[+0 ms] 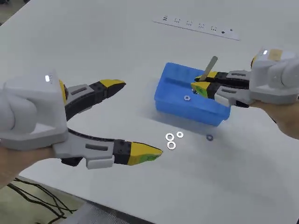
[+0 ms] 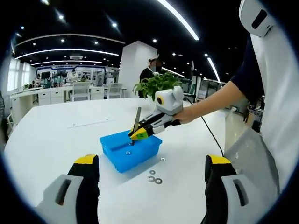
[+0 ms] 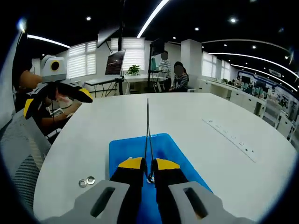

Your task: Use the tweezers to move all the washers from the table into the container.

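Note:
A blue container (image 1: 174, 101) (image 2: 140, 154) (image 3: 122, 151) stands mid-table with one washer (image 1: 187, 98) (image 2: 128, 152) inside it. My right gripper (image 1: 197, 88) (image 2: 138, 135) (image 3: 148, 164) is shut on the metal tweezers (image 1: 211, 65) (image 3: 148, 121) and hovers over the container, tweezer tips pointing down into it. Three silver washers (image 1: 171, 140) (image 2: 154, 178) (image 3: 86, 181) lie on the table just in front of the container, and a darker one (image 1: 209, 137) lies to their right. My left gripper (image 1: 133, 117) (image 2: 152, 163) is open, empty, and left of the washers.
A thin strip with printed marks (image 1: 196, 25) (image 3: 231, 135) lies at the far side of the white table (image 1: 117, 42). Cables (image 1: 32, 200) hang below the near table edge. A person's arm and body (image 2: 261, 93) are on the right. People sit at a far desk.

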### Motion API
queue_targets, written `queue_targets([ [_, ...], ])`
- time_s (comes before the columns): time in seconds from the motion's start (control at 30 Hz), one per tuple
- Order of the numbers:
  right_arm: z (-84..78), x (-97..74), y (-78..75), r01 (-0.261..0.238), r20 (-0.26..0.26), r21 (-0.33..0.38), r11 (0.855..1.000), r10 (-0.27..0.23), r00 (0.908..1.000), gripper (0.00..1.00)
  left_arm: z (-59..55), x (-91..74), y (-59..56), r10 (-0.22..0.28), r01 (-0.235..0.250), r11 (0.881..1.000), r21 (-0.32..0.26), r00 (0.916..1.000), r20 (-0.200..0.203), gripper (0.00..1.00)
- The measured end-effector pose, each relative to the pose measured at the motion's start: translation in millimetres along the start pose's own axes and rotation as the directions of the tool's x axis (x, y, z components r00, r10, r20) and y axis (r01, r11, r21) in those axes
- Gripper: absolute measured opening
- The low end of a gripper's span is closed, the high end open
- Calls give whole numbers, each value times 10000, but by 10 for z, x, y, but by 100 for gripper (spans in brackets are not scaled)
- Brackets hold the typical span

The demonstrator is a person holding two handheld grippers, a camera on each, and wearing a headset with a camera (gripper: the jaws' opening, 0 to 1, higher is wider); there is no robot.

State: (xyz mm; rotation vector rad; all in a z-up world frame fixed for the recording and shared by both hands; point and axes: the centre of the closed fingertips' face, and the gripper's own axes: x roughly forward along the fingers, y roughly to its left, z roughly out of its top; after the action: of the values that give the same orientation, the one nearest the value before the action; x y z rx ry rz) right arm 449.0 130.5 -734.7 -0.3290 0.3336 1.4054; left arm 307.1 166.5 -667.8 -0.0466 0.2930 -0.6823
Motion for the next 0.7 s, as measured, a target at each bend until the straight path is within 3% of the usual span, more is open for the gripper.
queue_targets([
  [0.27, -164, 60, 10, -206, -340, -24, 9998, 206, 9992, 9, -57, -21, 47, 280, -284, 9994, -220, 9995, -171, 100],
  [0.4, -172, 65, 30, -341, -277, 4, 9994, 341, 9990, 10, -28, -39, 67, 447, -446, 9980, -453, 9990, -1, 100],
  [0.7, -205, 35, 71, -493, -469, -124, 9987, 486, 9977, 10, -18, -56, 66, 517, -518, 9977, -448, 9987, -26, 100],
])
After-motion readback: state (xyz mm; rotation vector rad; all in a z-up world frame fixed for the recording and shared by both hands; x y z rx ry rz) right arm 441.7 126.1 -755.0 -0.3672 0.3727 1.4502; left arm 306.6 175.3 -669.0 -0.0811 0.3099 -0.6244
